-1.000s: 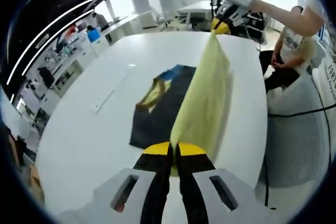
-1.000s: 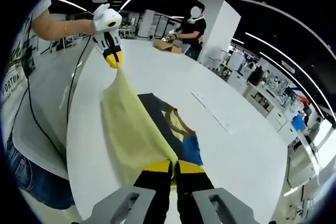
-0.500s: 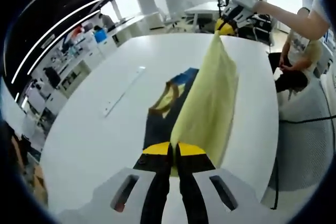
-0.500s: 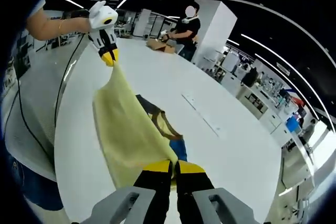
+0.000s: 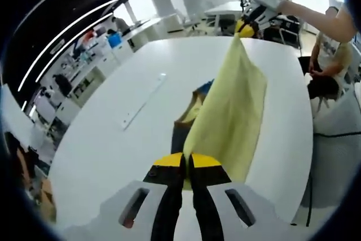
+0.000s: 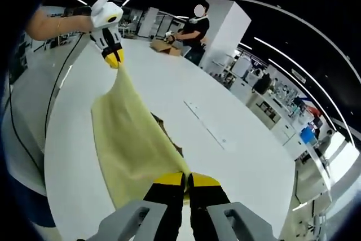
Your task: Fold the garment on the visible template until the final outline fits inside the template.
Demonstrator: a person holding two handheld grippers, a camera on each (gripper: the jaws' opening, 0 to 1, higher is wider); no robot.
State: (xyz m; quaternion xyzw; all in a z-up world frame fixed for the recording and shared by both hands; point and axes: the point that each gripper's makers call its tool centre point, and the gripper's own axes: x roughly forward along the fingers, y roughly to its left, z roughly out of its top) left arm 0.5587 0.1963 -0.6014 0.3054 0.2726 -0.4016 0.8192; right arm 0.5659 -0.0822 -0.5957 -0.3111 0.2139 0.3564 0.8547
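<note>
In the left gripper view, the left gripper [image 5: 187, 161] has its 2 fingers [image 5: 167, 161] pressed together on 1 corner of the yellow garment [image 5: 228, 118]. The cloth rises from the fingertips and stretches ahead and to their right, up to the right gripper [image 5: 246, 26], which pinches the far corner between its yellow tips. Under the lifted cloth, just ahead of the fingers, the dark template [image 5: 181, 134] lies on the white table [image 5: 113, 139]; most of it is hidden by the cloth, with a blue and yellow patch showing at its far end. Left of the fingers a thin white strip [image 5: 144, 100] lies on the table. A seated person [image 5: 327, 60] is beyond the table edge, far right

In the right gripper view, the right gripper [image 6: 187, 179] also has its 2 fingers [image 6: 206, 180] closed tight on a garment [image 6: 132, 139] corner. The cloth runs ahead and left to the left gripper [image 6: 113, 57], held in a hand [image 6: 104, 15]. Only a sliver of the template [image 6: 169, 139] peeks out right of the cloth. A standing person [image 6: 194, 29] is far off by a box [image 6: 163, 46]
</note>
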